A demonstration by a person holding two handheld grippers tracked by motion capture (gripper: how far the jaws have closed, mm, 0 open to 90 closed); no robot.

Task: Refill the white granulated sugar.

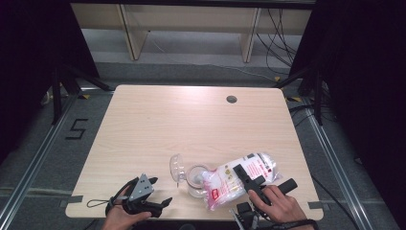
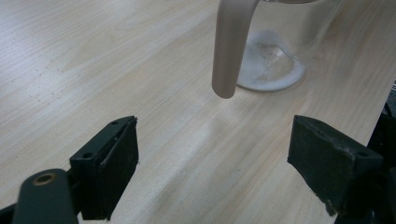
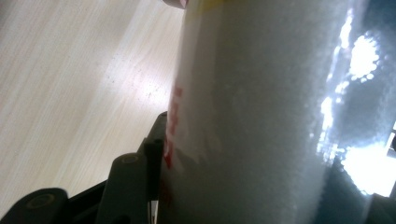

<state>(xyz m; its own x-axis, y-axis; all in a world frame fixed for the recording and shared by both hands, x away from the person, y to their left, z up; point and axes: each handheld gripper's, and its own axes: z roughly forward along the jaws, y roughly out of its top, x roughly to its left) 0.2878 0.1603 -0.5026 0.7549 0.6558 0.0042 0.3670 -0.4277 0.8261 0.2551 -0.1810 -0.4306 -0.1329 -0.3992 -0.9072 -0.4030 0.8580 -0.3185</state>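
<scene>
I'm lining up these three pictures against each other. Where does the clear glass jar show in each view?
High view: the jar stands near the front edge, between both grippers, the bag's mouth over it.
Left gripper view: top, right of centre, beyond the open jaws.
Right gripper view: I can't make it out; the bag blocks it.
Shared landmark: the wooden tabletop.

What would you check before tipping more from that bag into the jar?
1. Right tongs grip the bag: ok, pads press its sides.
2. Bag's mouth over the jar: cannot tell; its end lies at the rim.
3. Jar upright on the table: ok.
4. Lid off: ok, it is beside the jar.
5. Left tongs steadying the jar: not ok, they are open and short of it.
6. Room in the jar: ok, only a thin white layer on its bottom.
</scene>
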